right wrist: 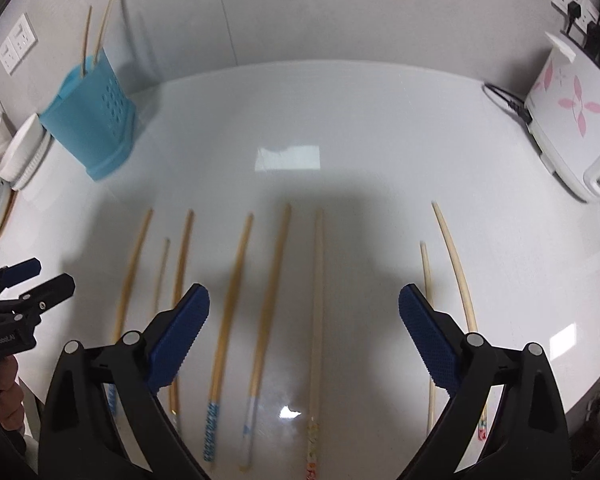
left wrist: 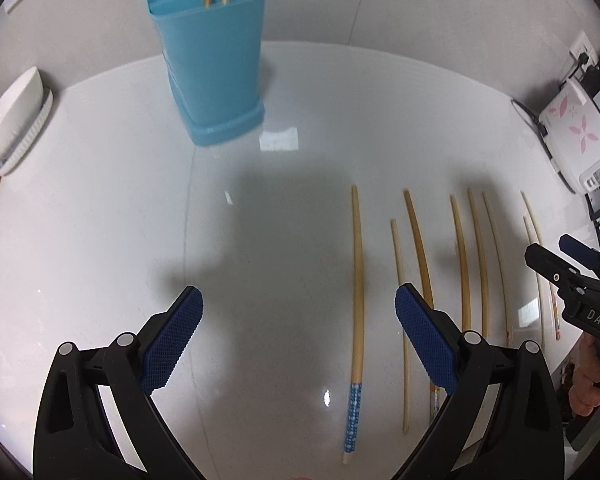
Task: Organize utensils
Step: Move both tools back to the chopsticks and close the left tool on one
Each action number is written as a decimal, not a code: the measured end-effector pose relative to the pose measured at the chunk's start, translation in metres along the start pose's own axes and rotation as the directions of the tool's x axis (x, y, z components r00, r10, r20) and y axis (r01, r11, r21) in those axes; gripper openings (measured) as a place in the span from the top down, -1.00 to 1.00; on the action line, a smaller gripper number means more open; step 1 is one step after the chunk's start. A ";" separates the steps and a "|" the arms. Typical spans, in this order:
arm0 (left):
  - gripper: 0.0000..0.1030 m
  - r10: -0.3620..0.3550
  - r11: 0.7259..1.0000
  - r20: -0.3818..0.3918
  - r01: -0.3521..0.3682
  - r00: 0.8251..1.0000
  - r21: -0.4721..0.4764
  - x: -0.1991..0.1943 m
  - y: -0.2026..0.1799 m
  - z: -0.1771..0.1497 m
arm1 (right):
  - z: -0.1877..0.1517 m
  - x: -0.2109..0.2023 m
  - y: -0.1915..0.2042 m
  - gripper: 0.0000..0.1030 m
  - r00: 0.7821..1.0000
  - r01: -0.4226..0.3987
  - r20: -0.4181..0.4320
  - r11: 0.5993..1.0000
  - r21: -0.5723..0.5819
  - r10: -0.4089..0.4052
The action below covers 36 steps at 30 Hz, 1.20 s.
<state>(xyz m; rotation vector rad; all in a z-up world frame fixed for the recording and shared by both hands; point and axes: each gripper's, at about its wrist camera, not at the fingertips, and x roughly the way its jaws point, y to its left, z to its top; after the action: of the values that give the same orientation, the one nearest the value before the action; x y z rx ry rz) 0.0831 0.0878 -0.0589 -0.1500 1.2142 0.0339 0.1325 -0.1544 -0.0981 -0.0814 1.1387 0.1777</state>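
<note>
Okay, I'm over a glossy white worktop (left wrist: 100, 208) with ceiling light glaring off it and a pale grey wall behind. My left hand-held gripper (left wrist: 298, 312) is spread wide, holding nothing; my right hand-held gripper (right wrist: 304, 310) is wide and empty too. Loose chopsticks (right wrist: 268, 296) lie in a row on the surface, roughly parallel, right under me. The blue utensil holder (left wrist: 212, 64) stands upright near the wall with two chopsticks in it. White dishes (left wrist: 14, 120) sit far left, a flower-printed appliance (right wrist: 568, 116) far right, wall sockets (right wrist: 18, 42) above.
</note>
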 end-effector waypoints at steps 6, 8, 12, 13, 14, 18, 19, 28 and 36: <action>-0.78 -0.024 1.000 -0.081 0.025 0.996 0.008 0.018 -0.006 -0.016 | -0.023 0.020 -0.003 -0.74 0.993 0.036 -0.112 0.999 -0.027 -0.039; -0.76 -0.011 1.000 -0.091 0.012 0.996 0.012 0.023 -0.009 -0.021 | -0.027 0.023 -0.003 -0.71 0.991 0.045 -0.127 0.999 -0.030 -0.049; -0.74 0.006 1.000 -0.121 -0.003 0.993 0.026 0.030 -0.014 -0.027 | -0.034 0.027 -0.005 -0.65 0.984 0.057 -0.167 0.998 -0.037 -0.063; -0.73 0.012 0.999 -0.129 -0.008 0.992 0.031 0.032 -0.015 -0.028 | -0.036 0.029 -0.005 -0.63 0.982 0.061 -0.179 0.997 -0.037 -0.066; -0.73 0.015 0.999 -0.135 -0.011 0.991 0.033 0.033 -0.016 -0.029 | -0.038 0.031 -0.005 -0.55 0.979 0.063 -0.192 0.997 -0.036 -0.069; -0.64 0.032 0.999 -0.164 -0.025 0.986 0.044 0.040 -0.021 -0.034 | -0.044 0.036 -0.005 -0.35 0.970 0.054 -0.235 0.998 -0.035 -0.061; -0.58 0.038 0.998 -0.171 -0.030 0.985 0.048 0.042 -0.022 -0.035 | -0.045 0.037 -0.004 -0.30 0.969 0.055 -0.239 0.998 -0.040 -0.063; -0.28 0.084 0.994 -0.203 -0.068 0.976 0.085 0.048 -0.030 -0.033 | -0.041 0.041 0.001 0.30 0.956 0.034 -0.291 0.999 -0.041 -0.044; 0.77 0.118 0.987 -0.269 -0.084 0.956 0.134 0.046 -0.046 -0.029 | -0.035 0.043 0.010 0.87 0.952 0.023 -0.304 0.999 -0.041 -0.035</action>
<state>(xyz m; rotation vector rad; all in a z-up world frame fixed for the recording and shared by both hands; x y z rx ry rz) 0.0770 0.0353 -0.1076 0.0161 1.4989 0.0288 0.1169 -0.1457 -0.1512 -0.1624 1.4419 0.1634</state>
